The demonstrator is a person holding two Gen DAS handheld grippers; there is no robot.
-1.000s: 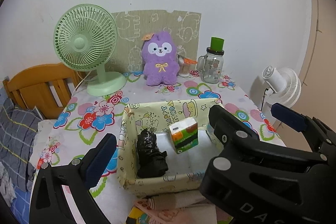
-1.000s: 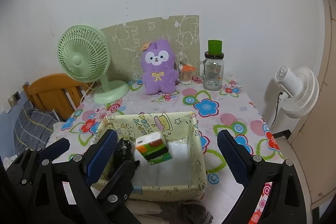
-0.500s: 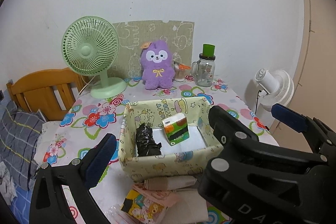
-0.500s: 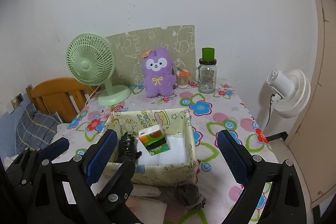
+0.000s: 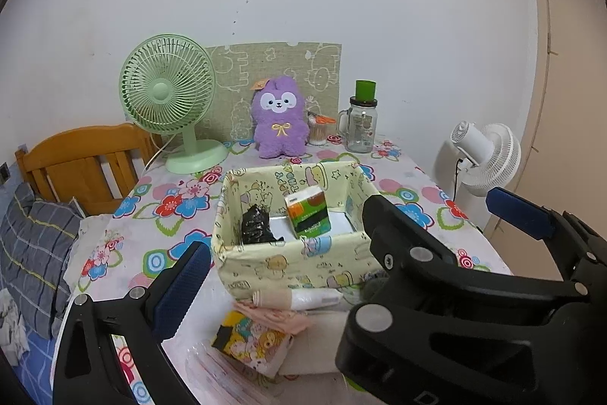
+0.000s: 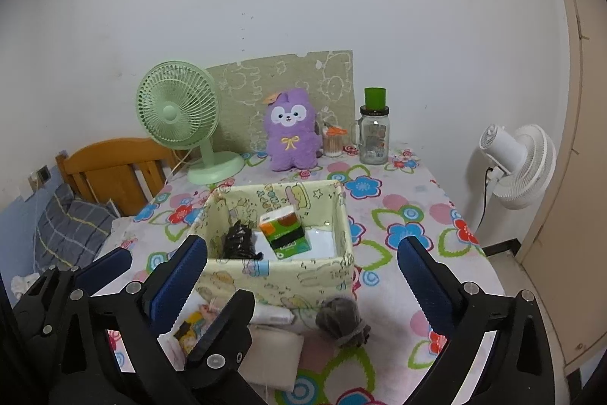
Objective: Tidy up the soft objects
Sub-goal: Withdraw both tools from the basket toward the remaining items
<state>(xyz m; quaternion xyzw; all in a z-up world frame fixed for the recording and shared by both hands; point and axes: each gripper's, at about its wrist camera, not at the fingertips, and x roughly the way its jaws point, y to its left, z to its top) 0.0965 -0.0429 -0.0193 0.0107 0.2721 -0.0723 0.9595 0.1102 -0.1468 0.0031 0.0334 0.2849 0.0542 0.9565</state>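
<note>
Two things already sit inside the fabric basket (image 6: pixel 280 276): a black bundle (image 6: pixel 238 245) at its left and a green-and-orange tissue pack (image 6: pixel 285 232) leaning mid-basket. Left over, by my reckoning, is the pile on the desk (image 6: pixel 398 211) just in front of the basket: a grey knotted cloth (image 6: pixel 341 321), a white roll (image 6: pixel 271 314), a cartoon-printed packet (image 5: pixel 252 342) and folded pieces. My right claw (image 6: pixel 299 272) is opening, spread wide around nothing. My left claw (image 5: pixel 353 238) hangs spread too (also empty).
</note>
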